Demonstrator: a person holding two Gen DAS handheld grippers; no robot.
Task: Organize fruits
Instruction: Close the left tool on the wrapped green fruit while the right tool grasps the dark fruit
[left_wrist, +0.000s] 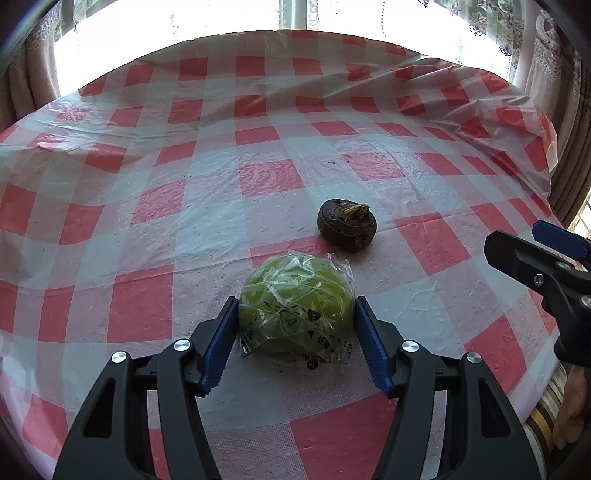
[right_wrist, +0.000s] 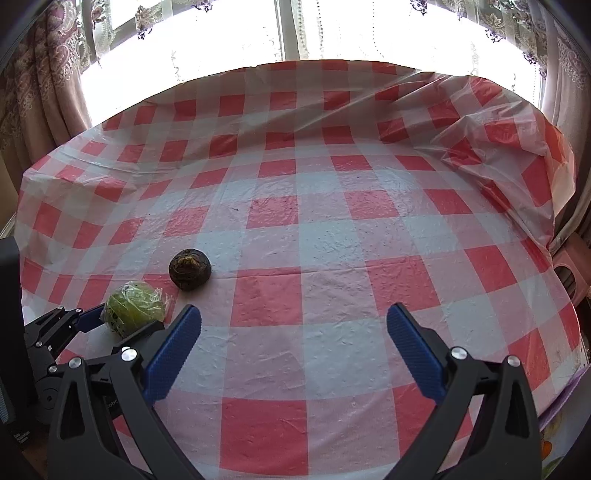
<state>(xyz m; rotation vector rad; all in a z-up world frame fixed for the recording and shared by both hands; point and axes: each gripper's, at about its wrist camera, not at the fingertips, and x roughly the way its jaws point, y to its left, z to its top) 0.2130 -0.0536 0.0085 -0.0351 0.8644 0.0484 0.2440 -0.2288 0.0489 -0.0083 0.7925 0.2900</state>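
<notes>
Left gripper (left_wrist: 295, 314) clamped on wrapped green fruit (left_wrist: 295, 306) (plastic crinkled), right gripper (right_wrist: 293, 321) apart.

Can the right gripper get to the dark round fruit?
Probably yes. The right gripper is open, and only bare tablecloth lies between it and the dark fruit, off to its left.

Black printed symbols and small characters show on the clear plastic wrap (left_wrist: 295, 314) around a green fruit (left_wrist: 284, 295), but they are too small and crumpled to read.
</notes>
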